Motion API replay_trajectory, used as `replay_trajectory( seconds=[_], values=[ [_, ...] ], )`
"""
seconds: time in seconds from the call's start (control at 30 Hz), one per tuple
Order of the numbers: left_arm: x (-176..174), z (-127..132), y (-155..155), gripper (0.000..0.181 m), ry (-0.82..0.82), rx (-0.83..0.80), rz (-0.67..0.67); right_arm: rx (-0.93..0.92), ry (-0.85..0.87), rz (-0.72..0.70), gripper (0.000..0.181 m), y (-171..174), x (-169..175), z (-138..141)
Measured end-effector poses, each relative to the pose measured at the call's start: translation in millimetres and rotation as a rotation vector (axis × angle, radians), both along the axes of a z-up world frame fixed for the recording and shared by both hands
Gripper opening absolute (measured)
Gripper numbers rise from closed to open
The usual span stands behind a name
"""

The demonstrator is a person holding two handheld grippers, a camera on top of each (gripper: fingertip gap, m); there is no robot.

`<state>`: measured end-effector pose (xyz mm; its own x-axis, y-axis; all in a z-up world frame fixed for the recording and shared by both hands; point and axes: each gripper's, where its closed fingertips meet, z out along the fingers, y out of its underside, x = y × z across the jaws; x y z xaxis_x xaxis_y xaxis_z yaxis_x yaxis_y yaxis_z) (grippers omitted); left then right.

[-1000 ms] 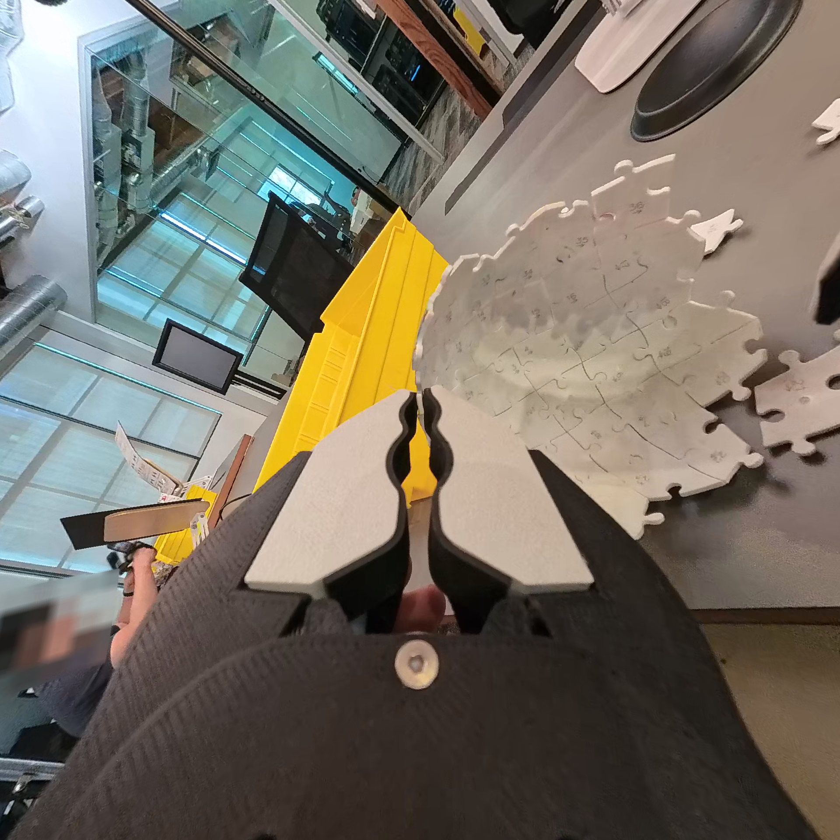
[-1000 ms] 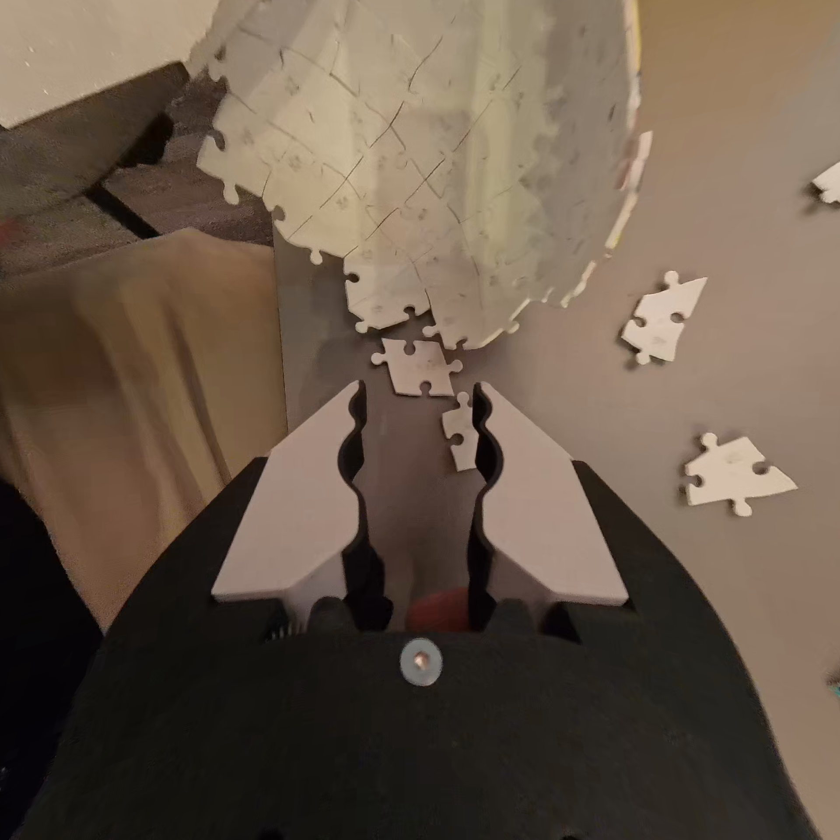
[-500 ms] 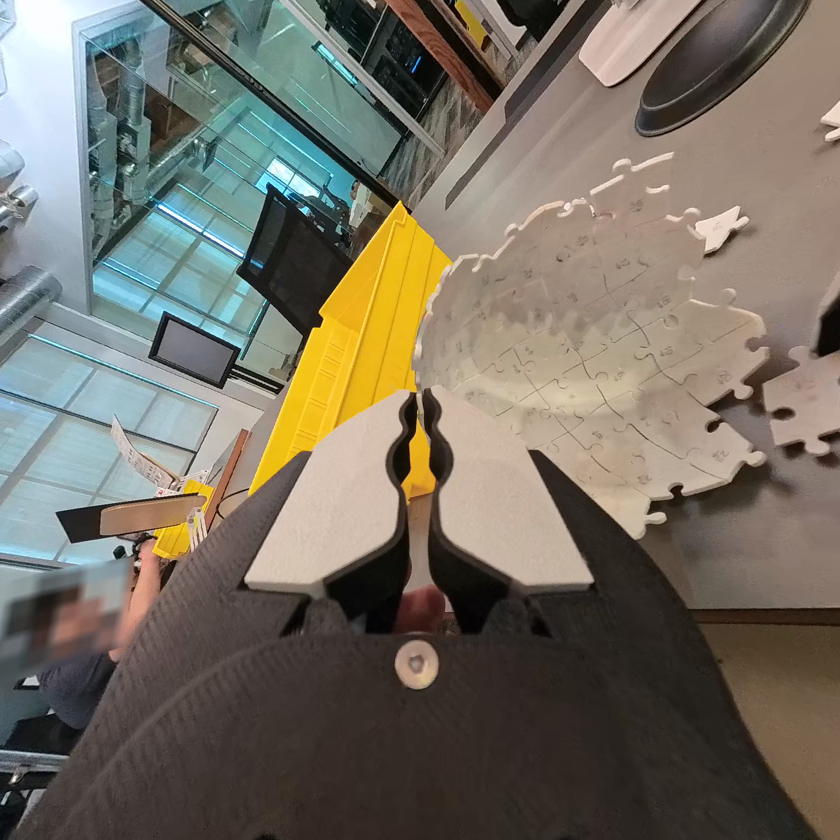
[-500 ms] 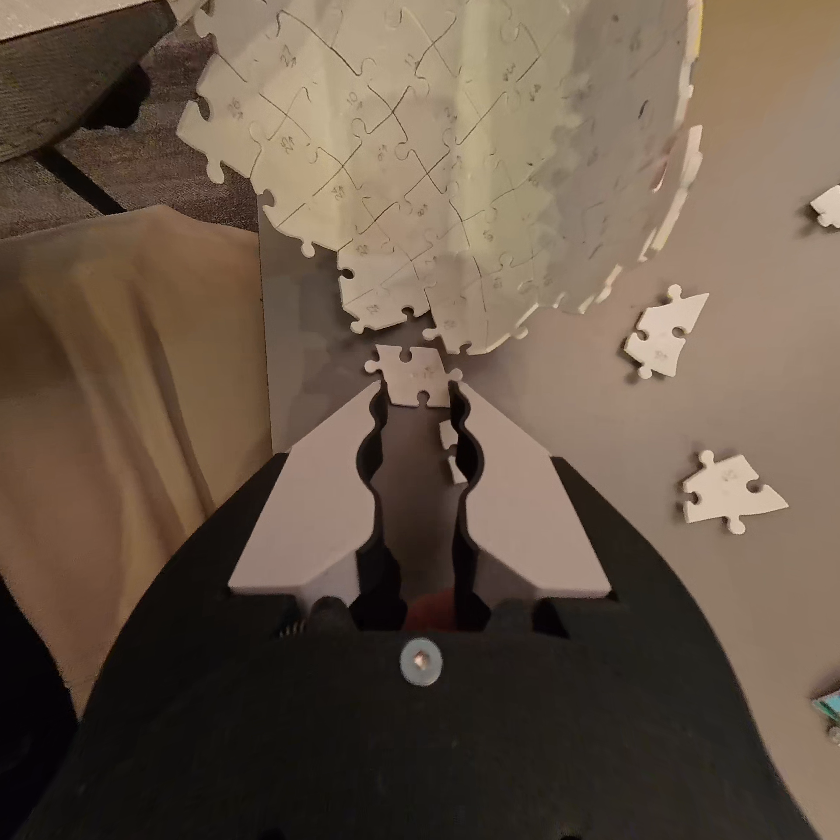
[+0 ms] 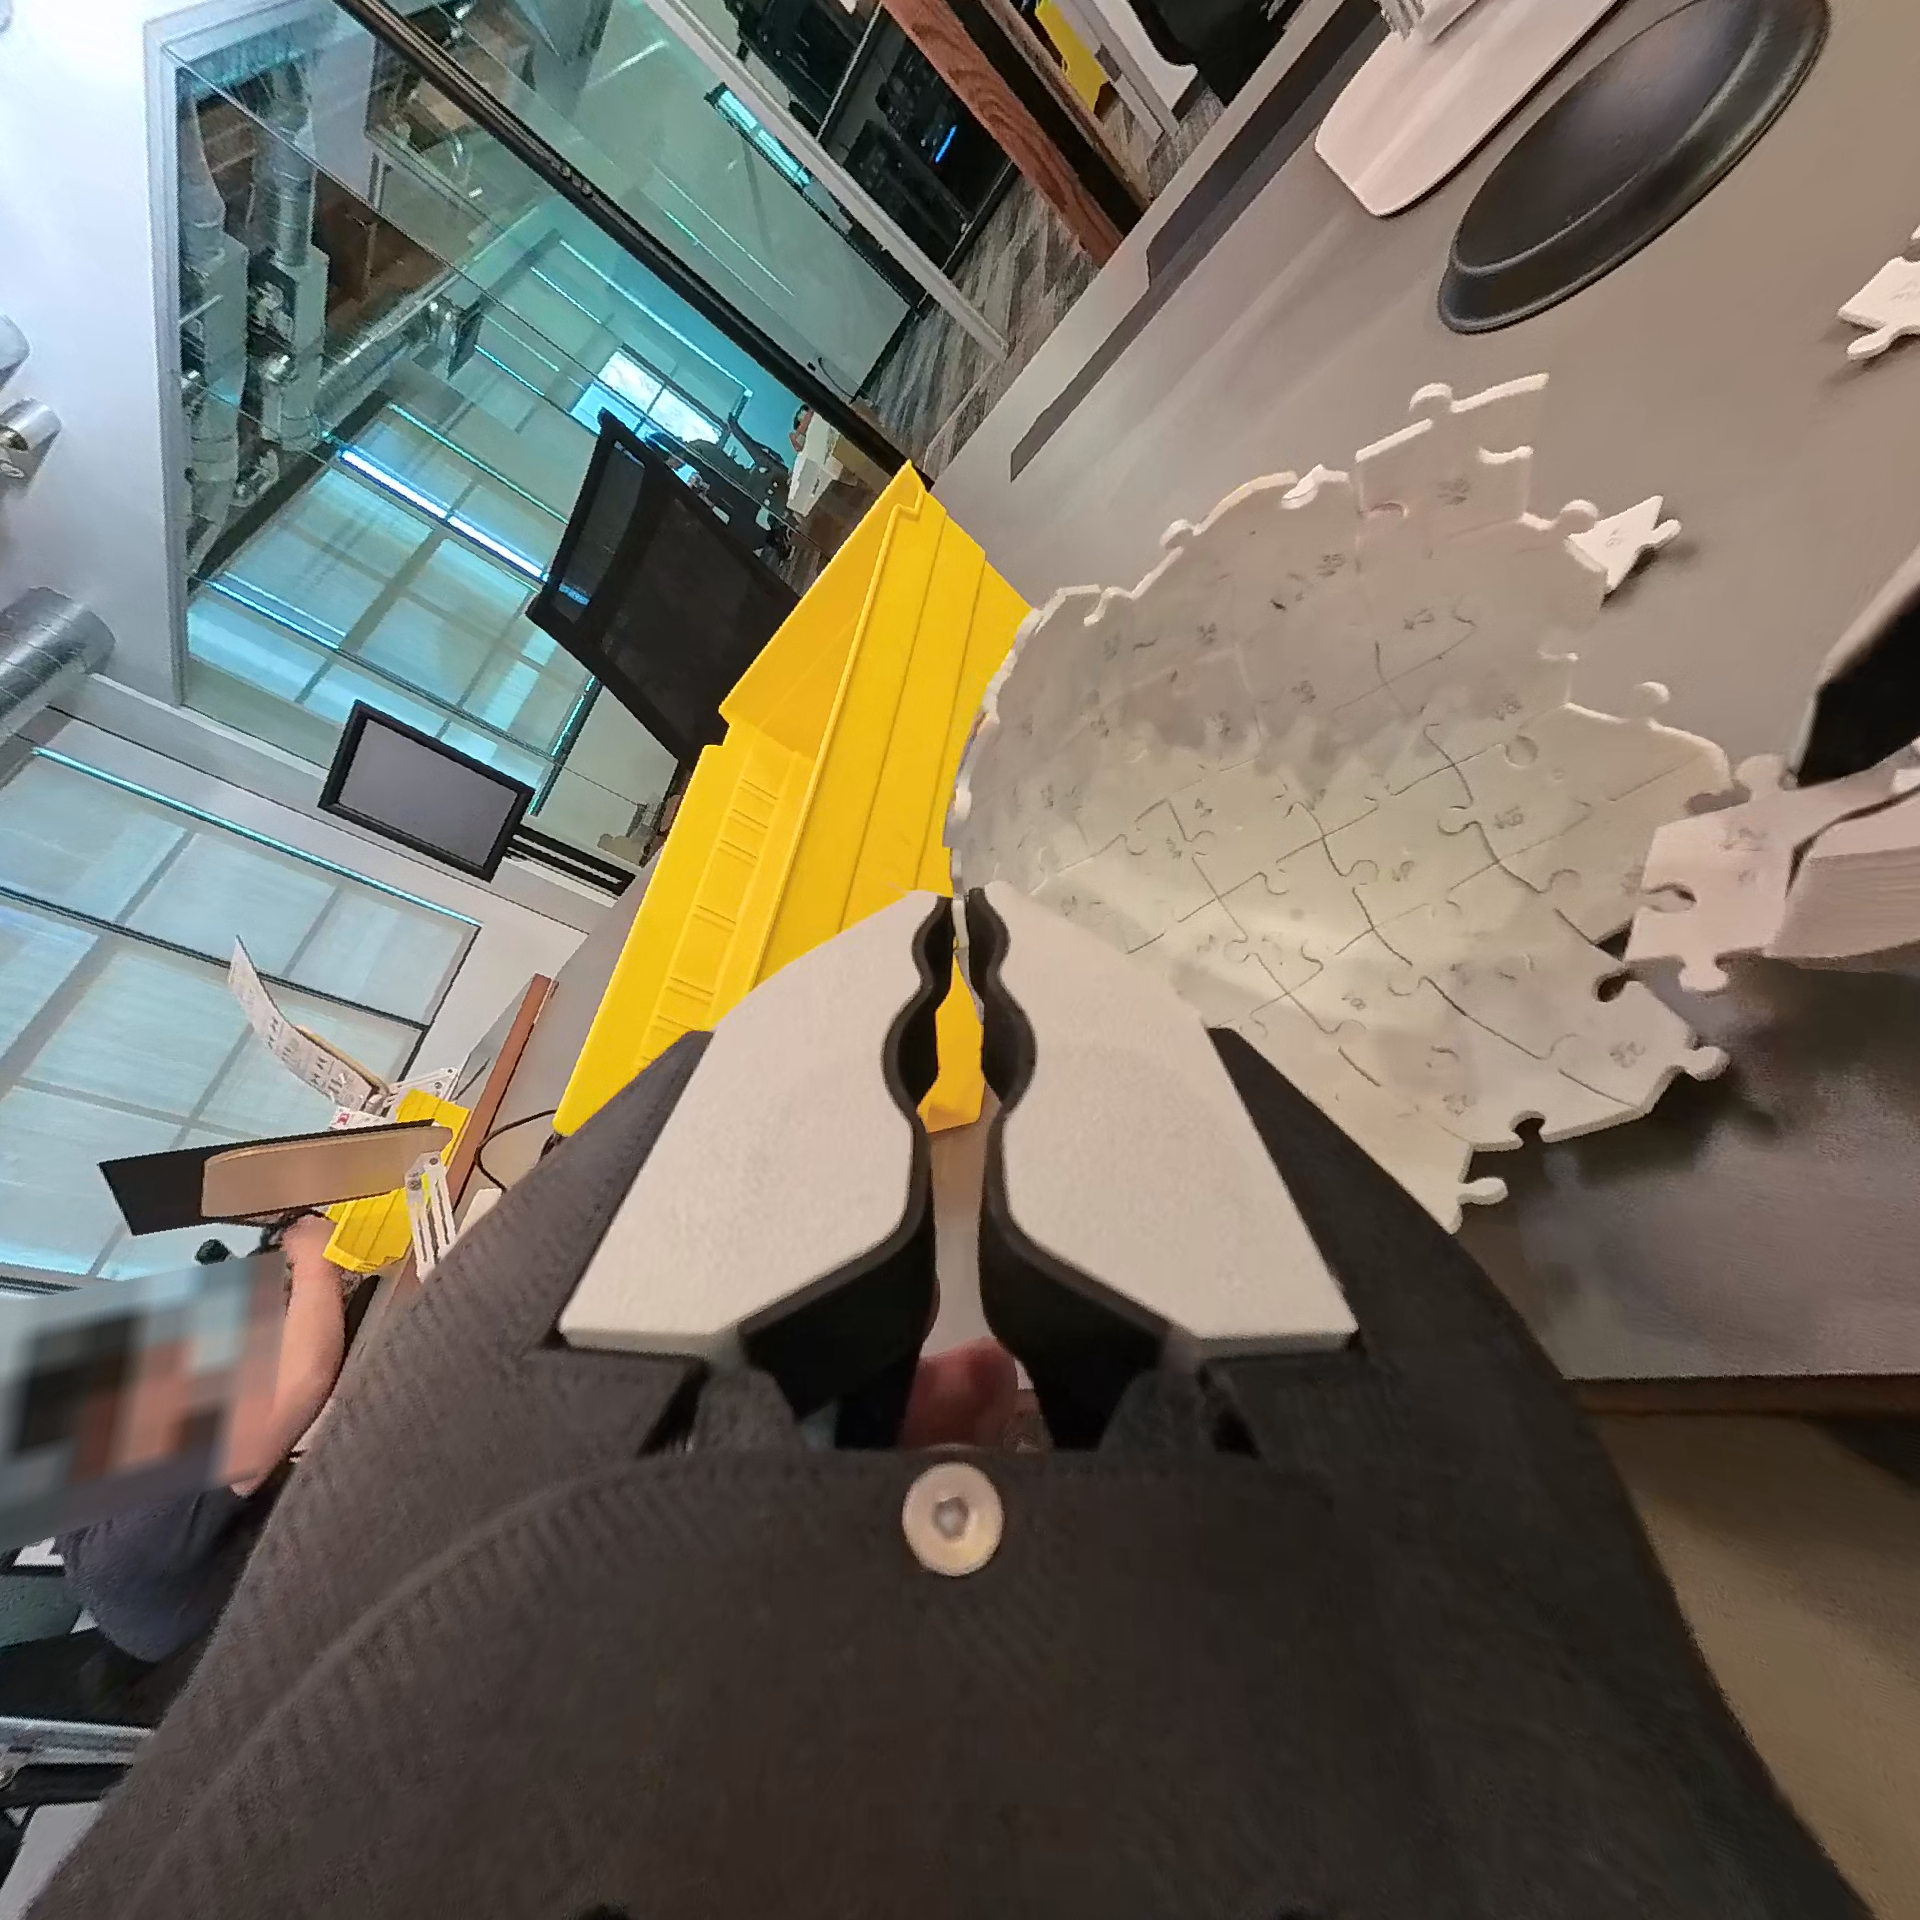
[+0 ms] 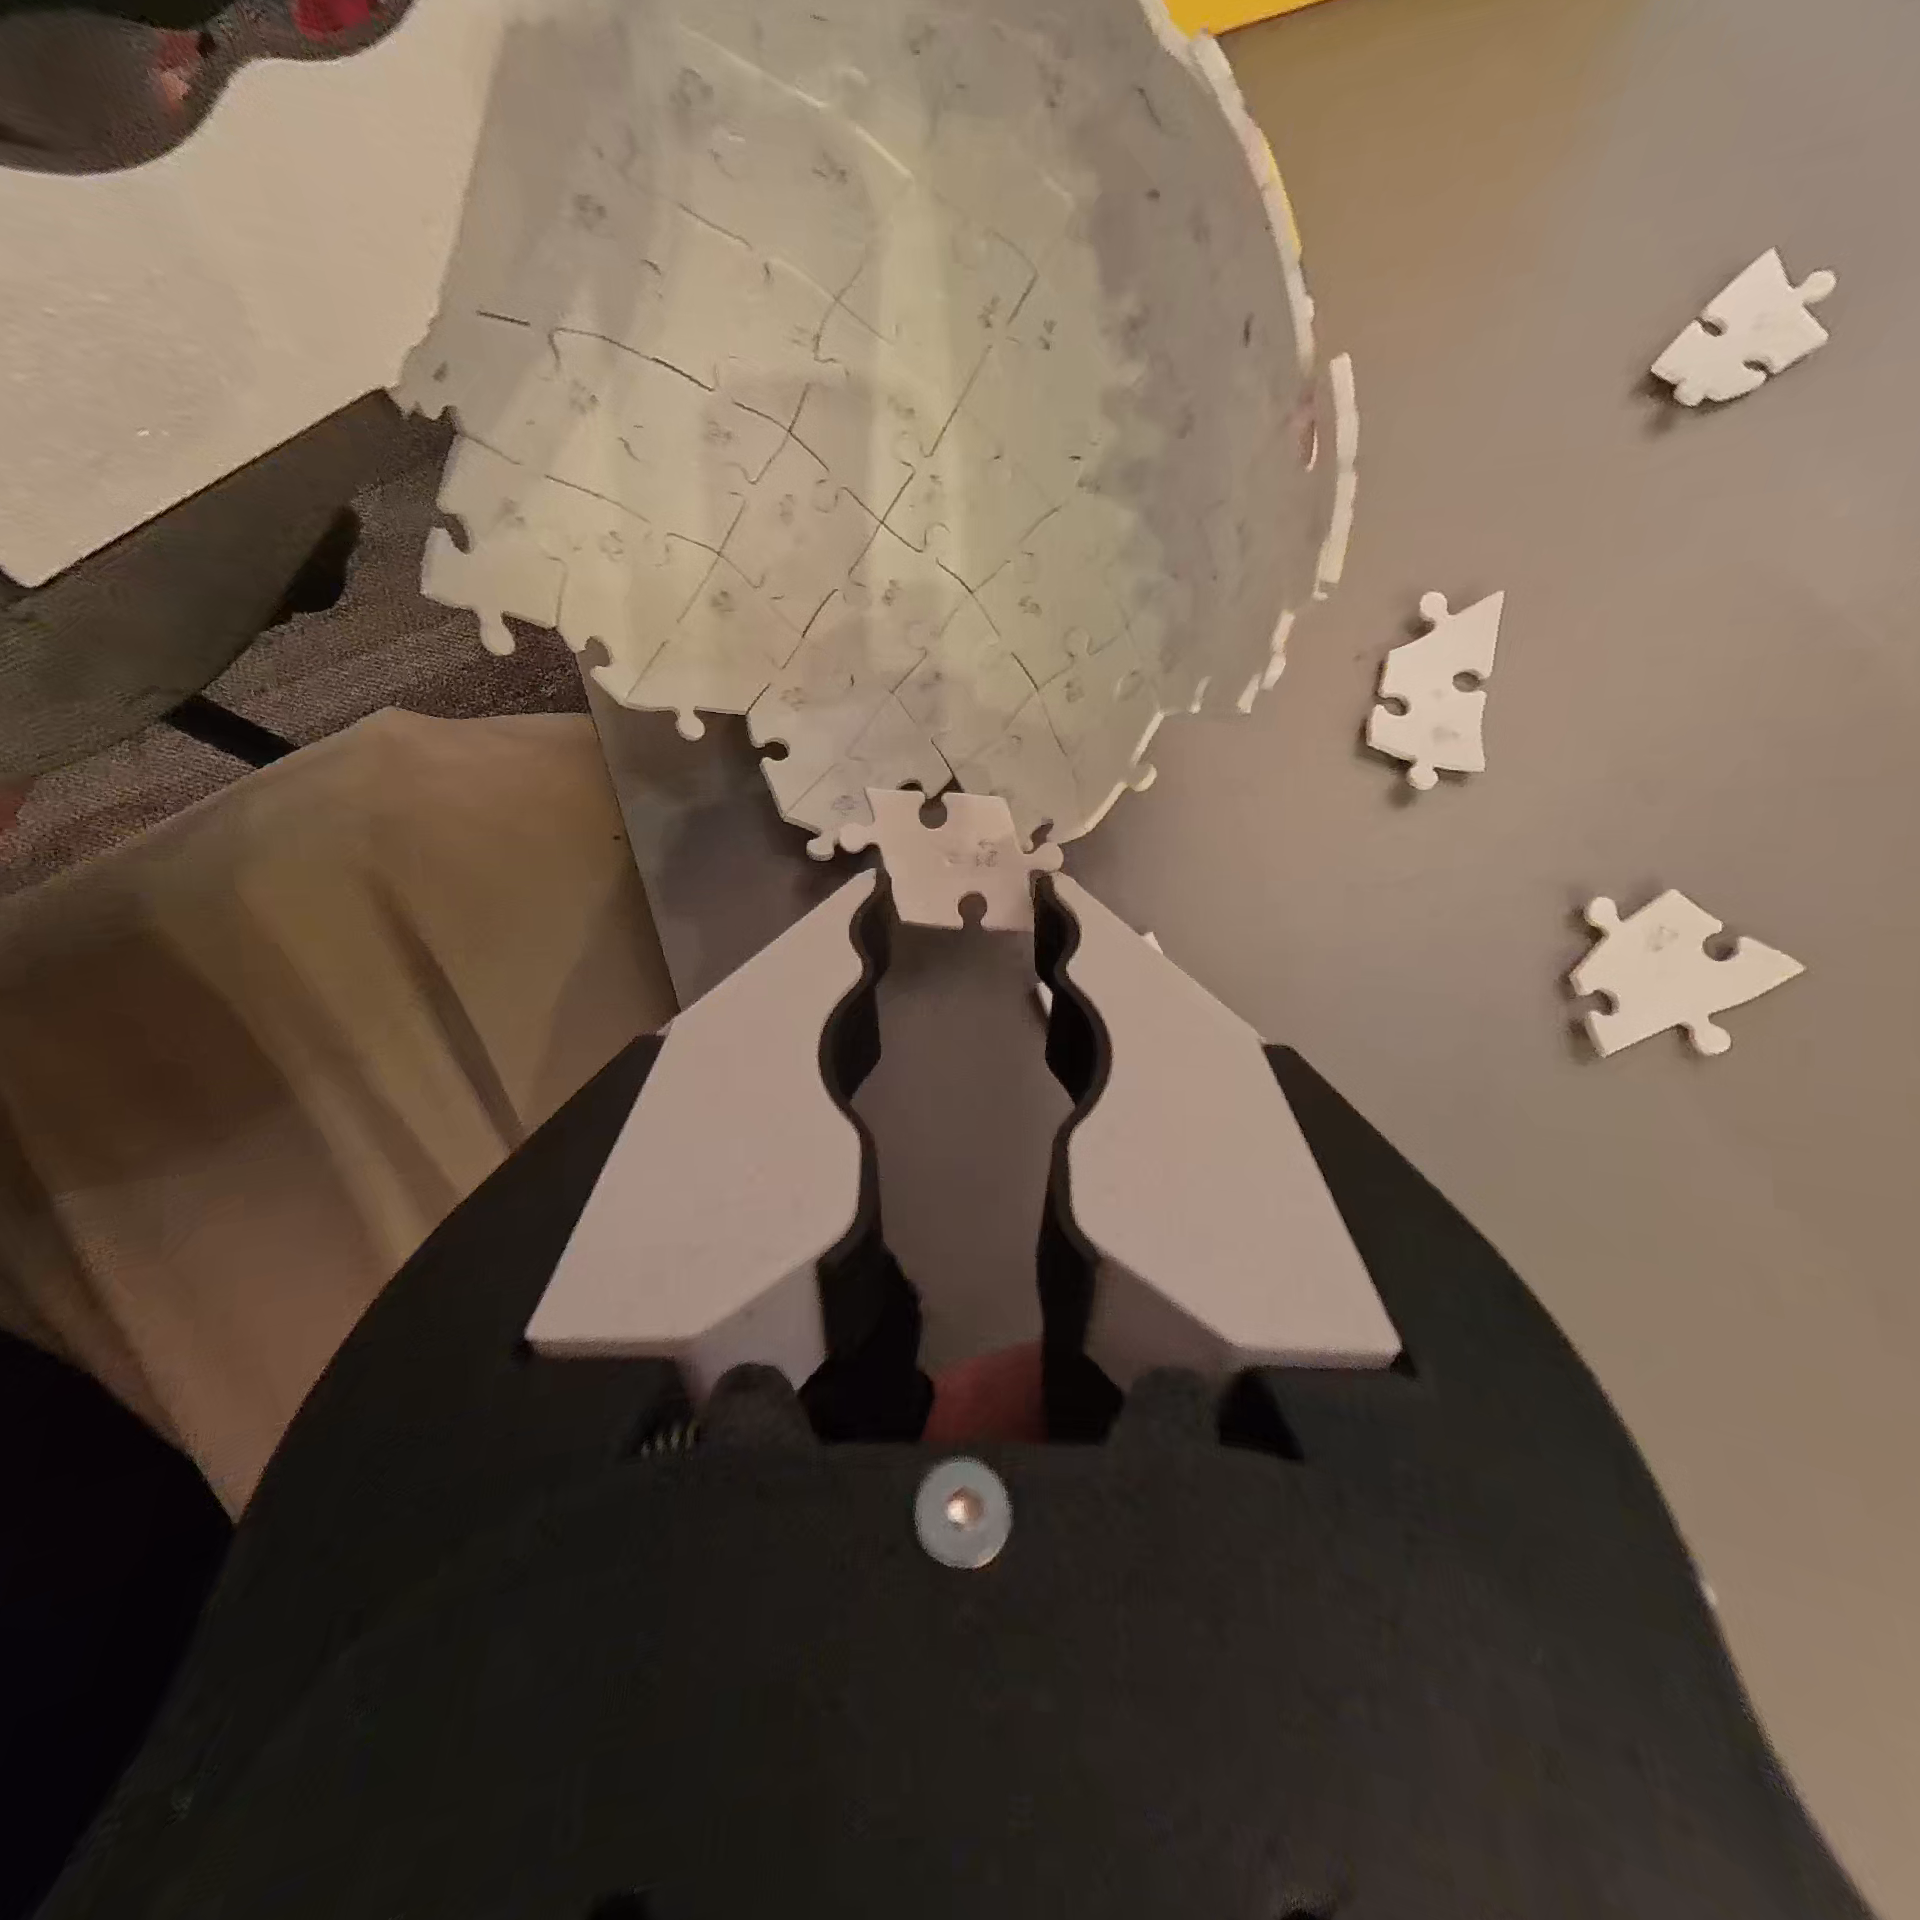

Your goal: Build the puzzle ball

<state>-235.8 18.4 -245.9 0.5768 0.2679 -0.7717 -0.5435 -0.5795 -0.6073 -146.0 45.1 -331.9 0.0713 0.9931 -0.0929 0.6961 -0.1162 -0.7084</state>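
Right gripper pinches loose piece by edges at shell rim — light, thin, probably slips easily. Left gripper clamps shell edge.

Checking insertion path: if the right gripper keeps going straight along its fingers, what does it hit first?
The right gripper holds a puzzle piece; straight ahead, that piece meets the lower rim of the half-built puzzle ball, which it already seems to touch, though depth is unclear.
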Motion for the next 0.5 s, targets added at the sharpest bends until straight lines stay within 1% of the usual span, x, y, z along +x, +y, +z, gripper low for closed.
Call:
replay_trajectory(
  seconds=[0.23, 0.5],
  values=[
    [5.0, -0.7, -2.1, 0.002, -0.016, 0.001, -0.008, -0.002, -0.008, -0.041, 0.026, -1.8, 1.7, -6.9],
    [16.7, -1.6, -2.1, 0.005, -0.054, 0.004, -0.031, 0.013, -0.008, -0.084, 0.026, 7.1, 4.0, -9.7]
  ],
)
